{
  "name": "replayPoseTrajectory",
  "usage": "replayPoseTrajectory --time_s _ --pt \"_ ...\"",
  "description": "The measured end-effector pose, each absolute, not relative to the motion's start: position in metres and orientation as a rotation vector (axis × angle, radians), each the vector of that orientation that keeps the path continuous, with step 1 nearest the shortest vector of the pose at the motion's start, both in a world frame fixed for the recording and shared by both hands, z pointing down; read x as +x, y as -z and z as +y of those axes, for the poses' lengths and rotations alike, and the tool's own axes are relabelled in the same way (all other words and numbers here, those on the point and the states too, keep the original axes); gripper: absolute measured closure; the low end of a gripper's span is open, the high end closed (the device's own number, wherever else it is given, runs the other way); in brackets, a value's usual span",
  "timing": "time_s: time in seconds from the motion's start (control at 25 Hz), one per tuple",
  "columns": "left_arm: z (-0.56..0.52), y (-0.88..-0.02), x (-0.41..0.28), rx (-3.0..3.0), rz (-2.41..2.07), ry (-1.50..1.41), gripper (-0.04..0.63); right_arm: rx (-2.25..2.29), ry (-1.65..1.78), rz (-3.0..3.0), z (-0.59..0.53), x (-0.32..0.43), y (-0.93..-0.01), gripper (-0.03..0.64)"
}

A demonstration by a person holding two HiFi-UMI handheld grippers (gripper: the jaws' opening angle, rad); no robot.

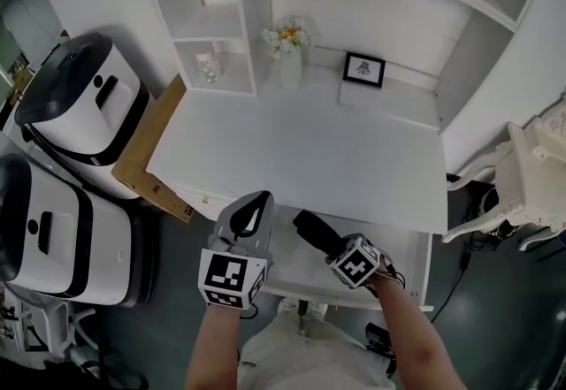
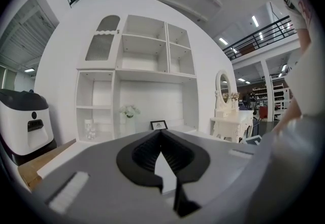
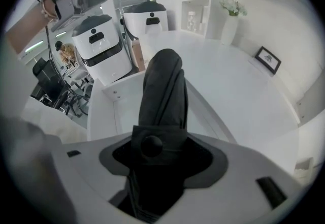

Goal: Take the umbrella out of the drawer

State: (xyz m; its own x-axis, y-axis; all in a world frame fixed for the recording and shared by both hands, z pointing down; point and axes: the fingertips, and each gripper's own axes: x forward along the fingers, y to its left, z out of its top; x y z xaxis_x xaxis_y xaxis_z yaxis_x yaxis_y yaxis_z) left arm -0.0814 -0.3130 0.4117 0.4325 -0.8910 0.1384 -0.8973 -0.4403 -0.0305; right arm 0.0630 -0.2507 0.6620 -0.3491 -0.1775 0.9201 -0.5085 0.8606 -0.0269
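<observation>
Right hand-held gripper (image 1: 336,248): clamped tight on the umbrella. In the right gripper view (image 3: 155,141) the jaws squeeze it right at the strap with the little round button.

Umbrella (image 1: 311,229): black, folded up, sticking out forward from the jaws (image 3: 162,91). It sits over the open drawer with its far end pointing toward the front edge of the worktop. Can't tell if it touches the drawer bottom.

Left hand-held gripper (image 1: 258,202): jaw tips pressed together on nothing, pretty clear in the left gripper view (image 2: 161,132). It's over the left end of the drawer, just beside the other one but apart from the umbrella.

Drawer (image 1: 407,264): white, pulled out from under the worktop, and the inside looks bare from up top (image 3: 119,111).

Worktop (image 1: 301,149): white and mostly bare in the middle.

Vase of flowers (image 1: 287,48): at the back, next to the shelf unit.

Picture frame (image 1: 363,69): small, black, right of the vase and leaning at the back wall.

Jar (image 1: 208,67): in the lower shelf cubby on the left.

White machines (image 1: 80,101): two big ones with black tops, on the floor left of the worktop.

Brown board (image 1: 155,149): wedged between the machines and the worktop.
</observation>
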Motion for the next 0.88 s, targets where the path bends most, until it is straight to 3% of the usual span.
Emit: replayPoseTrajectory --time_s 0.88 --pt "-0.301 -0.369 -0.073 2.747 -1.623 -0.100 0.586 0.775 -0.343 -2.148 -0.272 0.074 -0.546 0.359"
